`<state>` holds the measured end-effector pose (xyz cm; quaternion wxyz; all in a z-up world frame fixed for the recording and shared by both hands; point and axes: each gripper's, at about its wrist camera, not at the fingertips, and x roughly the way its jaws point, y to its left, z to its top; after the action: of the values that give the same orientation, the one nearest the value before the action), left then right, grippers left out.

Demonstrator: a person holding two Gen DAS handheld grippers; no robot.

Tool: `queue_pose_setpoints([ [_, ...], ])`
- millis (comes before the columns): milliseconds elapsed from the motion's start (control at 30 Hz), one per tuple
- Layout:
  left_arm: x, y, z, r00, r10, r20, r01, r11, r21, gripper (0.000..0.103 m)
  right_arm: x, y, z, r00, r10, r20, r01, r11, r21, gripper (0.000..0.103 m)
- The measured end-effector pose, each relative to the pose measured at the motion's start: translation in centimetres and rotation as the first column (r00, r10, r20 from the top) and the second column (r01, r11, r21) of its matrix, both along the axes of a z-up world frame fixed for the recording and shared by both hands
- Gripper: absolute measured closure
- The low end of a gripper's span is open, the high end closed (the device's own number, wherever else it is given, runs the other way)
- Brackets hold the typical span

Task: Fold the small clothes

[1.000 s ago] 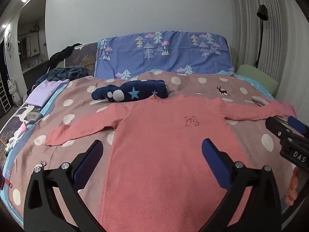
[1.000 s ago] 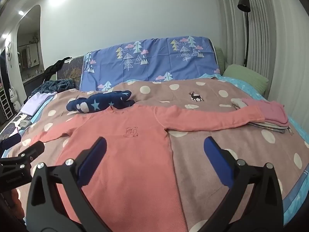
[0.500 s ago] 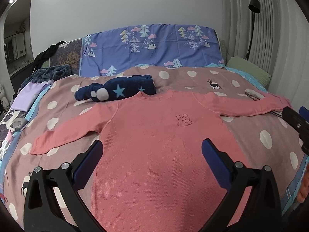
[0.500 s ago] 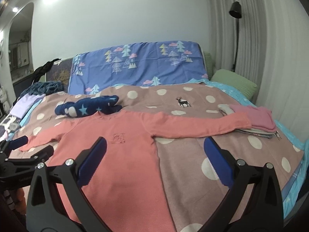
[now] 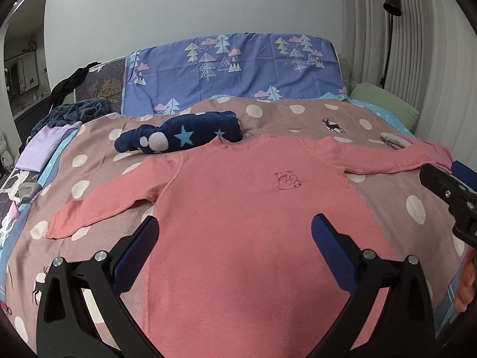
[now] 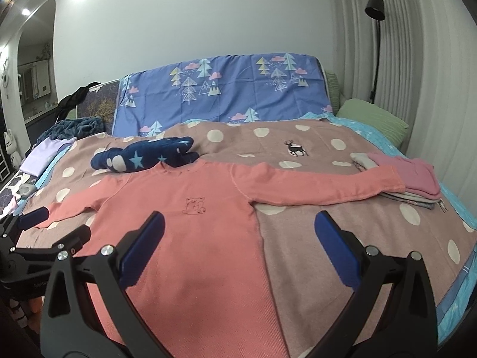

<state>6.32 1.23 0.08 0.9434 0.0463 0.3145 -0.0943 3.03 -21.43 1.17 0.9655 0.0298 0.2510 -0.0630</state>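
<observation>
Both wrist views, bed scene. I hold the left claw (image 5: 234,229) over the near half of a salmon-pink long-sleeved knitted top (image 5: 253,208), its blue-padded fingers (image 5: 137,250) spread wide apart with nothing between them; from this view neither pad can be seen touching the fabric. The top lies flat and face up on a dusty-pink blanket with cream polka dots (image 5: 283,113) that covers the bed, both sleeves stretched outward and a small outlined bear motif (image 5: 287,180) on the chest. Its neckline points to the far side, just beside a rolled navy fleece garment with white stars and spots (image 5: 182,135).

I hold the right claw (image 6: 240,232) over the right edge of the same top (image 6: 184,223), fingers likewise wide apart and empty. The right sleeve (image 6: 322,186) reaches across the blanket (image 6: 328,238), and its cuff rests on a small stack of folded clothes topped by a pink piece (image 6: 408,176) near the right edge of the bed. The left claw's black frame shows at the left margin of this view (image 6: 44,226); the right claw appears at the right margin of the left view (image 5: 447,185).

At the far end stands a blue headboard cover printed with pine trees and clouds (image 6: 223,89), with a green pillow (image 6: 375,119) to its right. A folded lilac cloth (image 5: 44,146) lies at the far left of the bed.
</observation>
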Motion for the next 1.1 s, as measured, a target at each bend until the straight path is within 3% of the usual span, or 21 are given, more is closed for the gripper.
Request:
queue_pose_setpoints([
  [467, 0.1, 0.3, -0.9, 0.999, 0.039, 0.016, -0.039, 0.999, 0.037, 0.001, 2.4, 0.5, -1.9, 0.999, 0.022, -0.032, -0.023, 0.999, -0.032, 0.002],
  [667, 0.5, 0.9, -1.8, 0.999, 0.040, -0.019, -0.040, 0.999, 0.015, 0.001, 3.2, 1.9, -2.9, 0.996, 0.068, -0.064, -0.070, 0.997, -0.031, 0.002],
  [1100, 0.8, 2.1, -2.9, 0.998, 0.051, -0.045, -0.052, 0.998, -0.034, 0.001, 4.4, 3.0, -3.8, 0.993, 0.068, -0.097, -0.070, 0.998, -0.007, 0.002],
])
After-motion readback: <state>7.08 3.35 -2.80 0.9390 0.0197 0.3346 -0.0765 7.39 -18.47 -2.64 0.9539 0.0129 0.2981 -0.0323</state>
